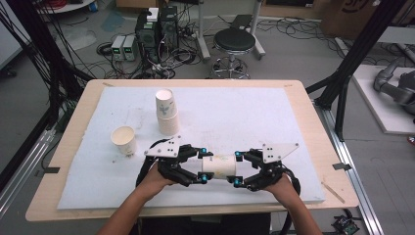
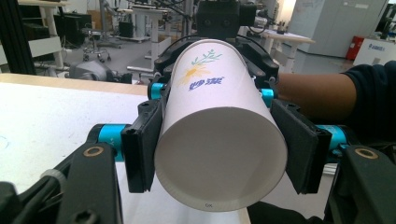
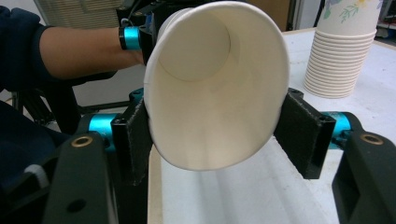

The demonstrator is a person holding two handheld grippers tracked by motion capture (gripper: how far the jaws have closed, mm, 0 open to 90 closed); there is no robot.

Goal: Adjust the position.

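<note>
A white paper cup with a flower print lies on its side in the air, just above the front of the mat, held between both grippers. My left gripper is shut on its base end. In the left gripper view the black pads press both sides of the cup. My right gripper is shut on the rim end. In the right gripper view the open mouth of the cup faces the camera, squeezed into an oval between the pads.
A stack of paper cups stands upright at the mat's middle left, also seen as the stack in the right gripper view. A single cup stands left of my left hand. The white foam mat covers the wooden table.
</note>
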